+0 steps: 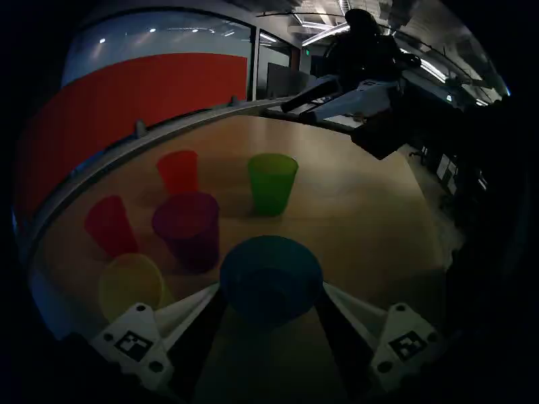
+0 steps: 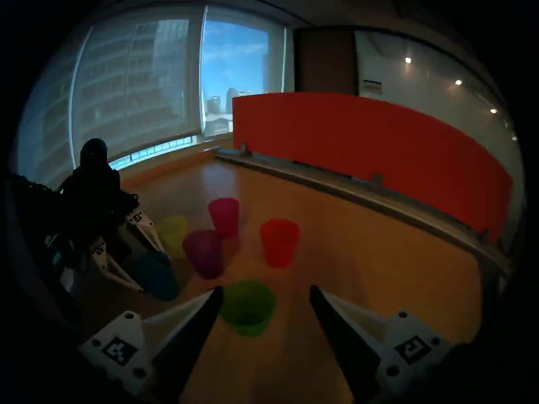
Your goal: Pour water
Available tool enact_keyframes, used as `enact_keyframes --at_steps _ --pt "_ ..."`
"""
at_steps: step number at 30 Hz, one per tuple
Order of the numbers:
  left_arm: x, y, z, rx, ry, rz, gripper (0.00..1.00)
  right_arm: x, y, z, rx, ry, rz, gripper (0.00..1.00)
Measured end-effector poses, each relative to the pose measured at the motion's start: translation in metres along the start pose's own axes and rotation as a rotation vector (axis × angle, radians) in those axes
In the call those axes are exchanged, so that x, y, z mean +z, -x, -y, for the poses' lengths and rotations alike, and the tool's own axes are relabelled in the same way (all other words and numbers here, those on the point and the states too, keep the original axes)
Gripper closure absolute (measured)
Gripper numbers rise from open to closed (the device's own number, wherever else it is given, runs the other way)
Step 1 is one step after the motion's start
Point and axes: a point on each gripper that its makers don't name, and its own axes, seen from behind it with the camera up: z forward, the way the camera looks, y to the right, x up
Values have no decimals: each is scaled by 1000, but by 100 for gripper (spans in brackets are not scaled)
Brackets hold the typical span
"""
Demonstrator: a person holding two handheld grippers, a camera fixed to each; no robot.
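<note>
Cups crowd the left part of the wooden surface (image 1: 364,202) in the left gripper view. A red cup (image 1: 108,225) stands nearest the railed far edge, with a yellow cup (image 1: 131,286) just in front of it. An orange-red cup (image 1: 178,172) is farther back, and a purple cup (image 1: 187,229) stands among them with only narrow gaps. A red partition (image 1: 135,101) runs behind the rail along that edge. The blue cup (image 1: 271,269) sits between the fingers of the left hand-held gripper (image 1: 271,289), whose tips meet its two sides; whether they press on it I cannot tell. A green cup (image 1: 271,183) stands upright beyond it, apart from the cluster. To the right the wood lies bare up to the surface's right edge, the widest open stretch. In the right gripper view the right hand-held gripper (image 2: 266,291) is released, its fingers spread wide. The green cup stands between them, close to one finger and clear of the other. Bare wood spreads rightward as far as the rail.
</note>
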Motion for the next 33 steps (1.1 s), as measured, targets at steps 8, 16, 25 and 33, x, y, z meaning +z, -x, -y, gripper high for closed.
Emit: enact_keyframes --at_steps 8,16,25,33 --pt "-5 -9 1 2 -9 -24 15 10 14 7 -11 -15 28 1" --pt "-16 -28 7 -20 -24 -76 15 21 33 16 -39 -26 72 1" --pt "-29 -54 17 -45 -52 -151 15 32 51 20 -33 -34 108 1" --pt "-46 -82 27 -41 -90 -248 15 40 64 21 -38 -37 132 1"
